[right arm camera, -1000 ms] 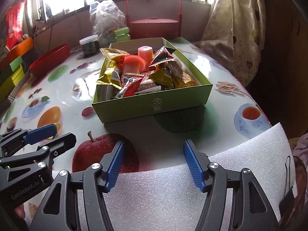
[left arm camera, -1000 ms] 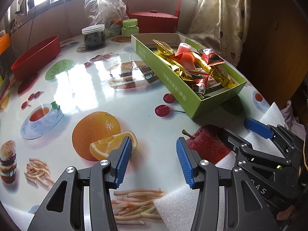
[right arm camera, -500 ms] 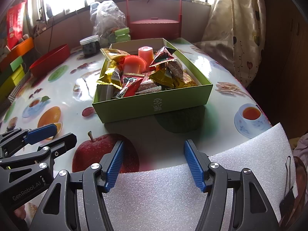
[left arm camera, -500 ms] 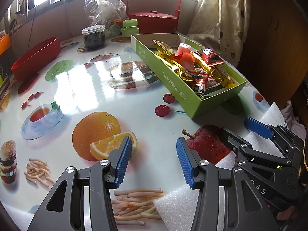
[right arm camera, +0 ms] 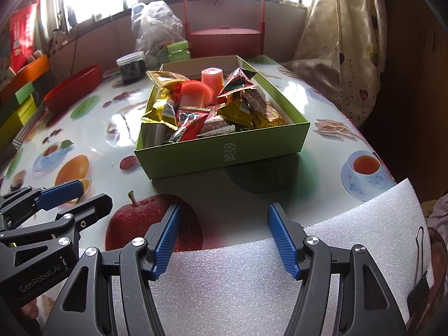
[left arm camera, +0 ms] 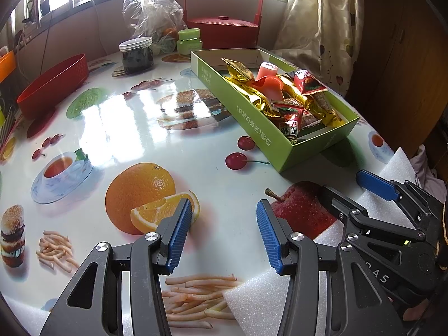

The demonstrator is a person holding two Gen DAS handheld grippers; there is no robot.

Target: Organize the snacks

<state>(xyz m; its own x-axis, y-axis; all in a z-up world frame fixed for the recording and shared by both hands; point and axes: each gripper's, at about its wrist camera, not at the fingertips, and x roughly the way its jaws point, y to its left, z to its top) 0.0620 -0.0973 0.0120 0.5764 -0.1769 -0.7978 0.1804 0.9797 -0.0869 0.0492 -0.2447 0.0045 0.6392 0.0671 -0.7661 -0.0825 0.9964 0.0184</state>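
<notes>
I have both grippers low at the near edge of the surface (right arm camera: pixel 92 128), fingers wide and empty. The green box (right arm camera: pixel 224 151) of snacks (right arm camera: pixel 201 112) sits ahead of my right gripper (right arm camera: pixel 221 238). I'd approach over its near wall and pinch one top packet; my left gripper (left arm camera: pixel 224 235) waits beside.

black-framed grippers, ribbed blue jaws, silver screws

R gripper (right arm camera: pixel 222 238) hung open & empty over white foam sheet (right arm camera: pixel 252 280) at table edge. Green box (right arm camera: pixel 224 151) w/ snack packets (right arm camera: pixel 238 103) sat ahead. L gripper (right arm camera: pixel 60 196) low left, open.
</notes>
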